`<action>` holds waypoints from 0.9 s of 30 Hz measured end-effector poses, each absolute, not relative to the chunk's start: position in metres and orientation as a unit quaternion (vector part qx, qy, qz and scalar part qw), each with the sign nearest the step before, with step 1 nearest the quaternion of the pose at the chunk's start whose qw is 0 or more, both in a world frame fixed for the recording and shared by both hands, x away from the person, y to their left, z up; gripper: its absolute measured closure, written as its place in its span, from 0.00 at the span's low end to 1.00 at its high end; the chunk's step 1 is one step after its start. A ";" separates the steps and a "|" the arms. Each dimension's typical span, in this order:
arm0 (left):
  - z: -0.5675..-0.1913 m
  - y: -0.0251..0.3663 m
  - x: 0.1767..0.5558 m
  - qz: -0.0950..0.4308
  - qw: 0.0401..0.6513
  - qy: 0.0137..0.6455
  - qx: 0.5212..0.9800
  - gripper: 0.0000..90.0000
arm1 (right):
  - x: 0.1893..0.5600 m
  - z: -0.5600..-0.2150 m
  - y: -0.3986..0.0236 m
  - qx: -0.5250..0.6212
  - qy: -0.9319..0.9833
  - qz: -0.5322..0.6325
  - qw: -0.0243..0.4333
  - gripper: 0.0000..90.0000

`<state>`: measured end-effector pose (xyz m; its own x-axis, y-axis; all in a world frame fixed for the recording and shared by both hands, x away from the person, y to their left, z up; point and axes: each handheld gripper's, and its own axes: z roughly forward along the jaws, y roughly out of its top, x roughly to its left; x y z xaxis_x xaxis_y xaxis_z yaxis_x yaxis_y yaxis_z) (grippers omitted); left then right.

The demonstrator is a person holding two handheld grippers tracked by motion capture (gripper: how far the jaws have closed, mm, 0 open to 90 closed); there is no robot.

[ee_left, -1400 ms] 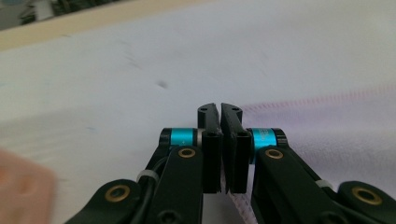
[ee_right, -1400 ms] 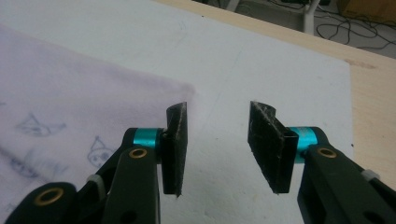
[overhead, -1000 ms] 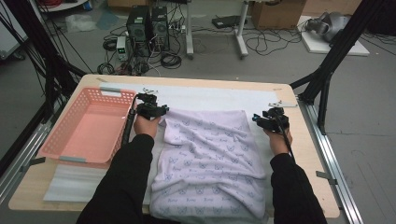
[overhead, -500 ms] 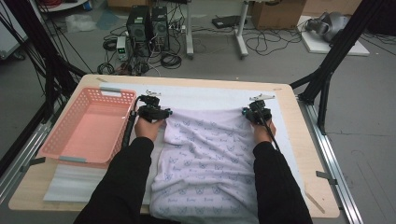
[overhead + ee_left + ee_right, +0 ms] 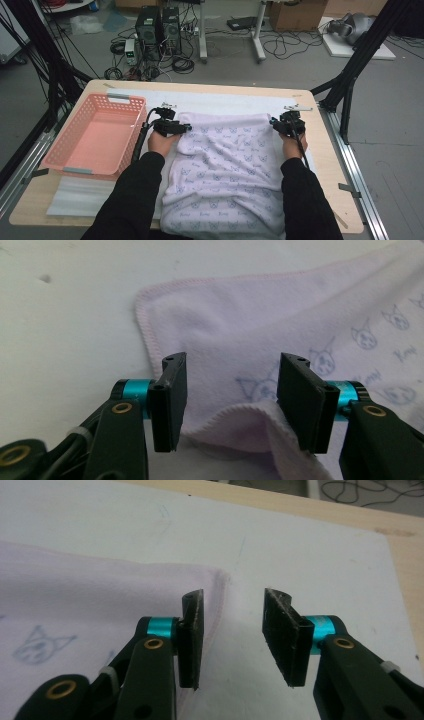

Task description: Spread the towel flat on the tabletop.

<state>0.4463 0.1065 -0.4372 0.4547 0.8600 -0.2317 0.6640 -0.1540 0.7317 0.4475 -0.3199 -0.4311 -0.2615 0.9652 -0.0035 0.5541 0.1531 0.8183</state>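
The pale lilac towel is laid out on the white-covered counter, its far corners flanked by the left tool and right tool, both just opened and gripping nothing, so folding is judged still undone.

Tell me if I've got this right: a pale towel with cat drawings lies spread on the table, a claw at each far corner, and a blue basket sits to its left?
Nearly. The basket is pink, not blue, as the high view shows. The towel, left claw and right claw are as you say.
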 end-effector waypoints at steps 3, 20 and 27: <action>-0.440 0.100 0.444 0.118 0.389 0.493 0.769 0.61 | 0.435 -0.429 -0.325 0.532 0.706 0.378 0.275 0.65; -0.435 0.118 0.450 0.208 0.382 0.525 0.731 0.57 | 0.384 -0.437 -0.306 0.474 0.767 0.389 0.189 0.61; -0.426 0.123 0.429 0.171 0.429 0.496 0.736 0.52 | 0.369 -0.442 -0.305 0.475 0.770 0.383 0.188 0.59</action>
